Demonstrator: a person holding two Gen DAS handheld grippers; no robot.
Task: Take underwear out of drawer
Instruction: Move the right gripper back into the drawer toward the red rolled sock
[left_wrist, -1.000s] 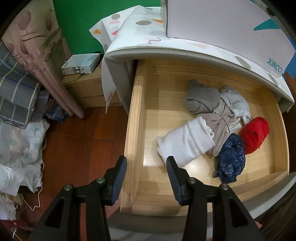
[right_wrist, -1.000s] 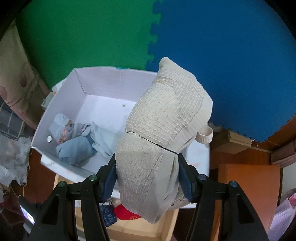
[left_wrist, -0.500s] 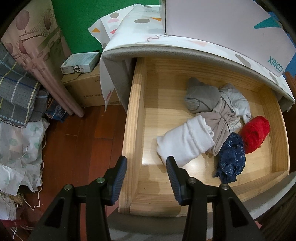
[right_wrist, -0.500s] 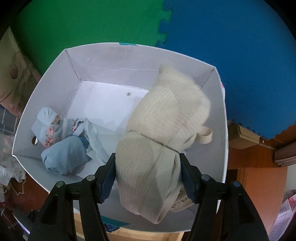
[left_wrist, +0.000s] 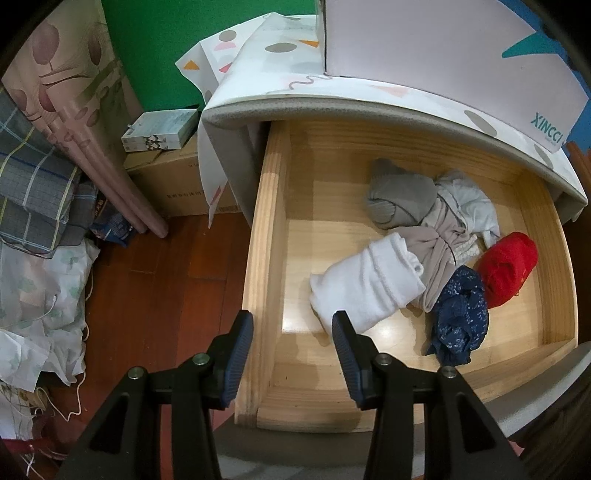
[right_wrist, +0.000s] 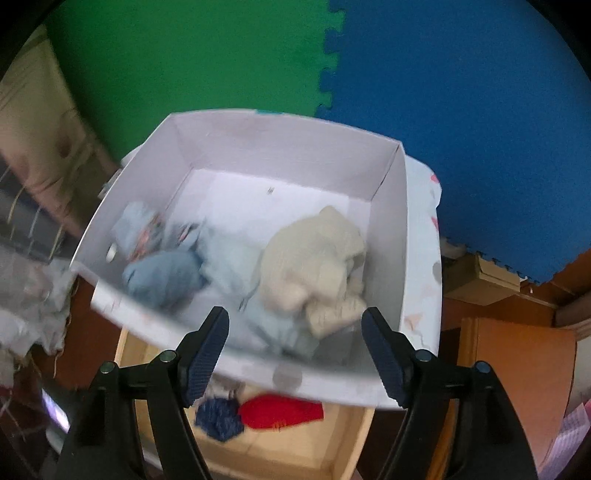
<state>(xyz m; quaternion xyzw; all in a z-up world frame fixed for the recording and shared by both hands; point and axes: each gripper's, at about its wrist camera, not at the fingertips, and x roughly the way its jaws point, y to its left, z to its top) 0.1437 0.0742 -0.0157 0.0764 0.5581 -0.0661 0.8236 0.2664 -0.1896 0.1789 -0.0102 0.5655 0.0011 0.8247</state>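
The beige ribbed underwear (right_wrist: 314, 266) now lies inside the white box (right_wrist: 391, 229) on the bench, dropped from the right tongs (right_wrist: 293, 350), which a second ago clamped it above the box; their jaws are opening, with nothing between them. It rests beside the pale blue pieces (right_wrist: 162, 275) already there, so this garment's transfer looks complete. More remains in the wooden drawer (left_wrist: 266, 258): a white roll (left_wrist: 365, 288), a grey-and-beige tangle (left_wrist: 424, 218), a navy piece (left_wrist: 460, 314) and a red one (left_wrist: 508, 267). The left tongs (left_wrist: 291, 354) hang over the drawer's left front corner, narrowly parted, empty and unmoved. Judging by the pile, another reach into the drawer comes next.
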